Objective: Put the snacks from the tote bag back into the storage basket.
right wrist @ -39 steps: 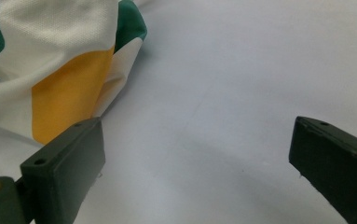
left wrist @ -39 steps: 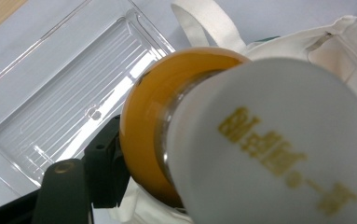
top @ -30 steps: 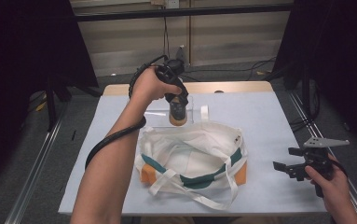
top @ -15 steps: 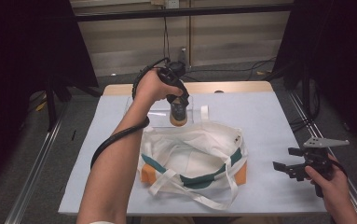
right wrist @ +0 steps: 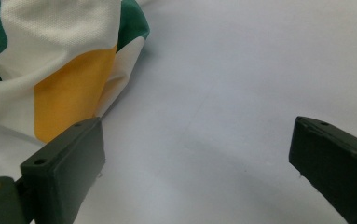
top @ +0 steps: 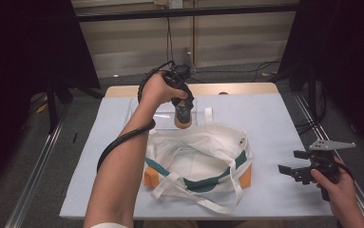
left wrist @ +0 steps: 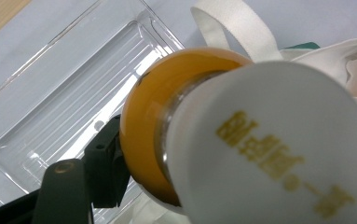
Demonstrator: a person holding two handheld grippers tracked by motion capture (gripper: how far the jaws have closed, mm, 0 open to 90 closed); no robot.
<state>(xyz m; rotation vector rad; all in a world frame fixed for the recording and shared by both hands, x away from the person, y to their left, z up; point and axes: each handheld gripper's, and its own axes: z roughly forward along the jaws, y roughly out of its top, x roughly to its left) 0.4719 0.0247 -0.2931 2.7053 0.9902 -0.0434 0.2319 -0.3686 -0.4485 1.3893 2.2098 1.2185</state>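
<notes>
My left gripper [top: 183, 113] points down at the far middle of the table, shut on a small jar [top: 183, 121] of orange contents. In the left gripper view the jar's orange body [left wrist: 143, 135] and white cap with gold lettering [left wrist: 269, 149] sit close to the lens, with one black finger [left wrist: 104, 170] pressed on its left side. The jar hangs just beyond the far edge of a white tote bag [top: 198, 156] with green bands. My right gripper [top: 290, 172] rests near the table's right edge, open, its jaws [right wrist: 199, 163] bare over the sheet, with the bag [right wrist: 50, 60] off to their left.
A clear plastic tray [top: 141, 108] [left wrist: 73, 93] lies flat under and left of the jar. Orange corners [top: 150, 178] show at the bag's bottom. A pale sheet [top: 270, 118] covers the table. The bag's straps [top: 208, 202] trail toward the near edge. A metal rail [top: 32, 190] runs along the left.
The left hand has shifted only slightly with the jar still gripped. The right hand and the bag have not moved.
</notes>
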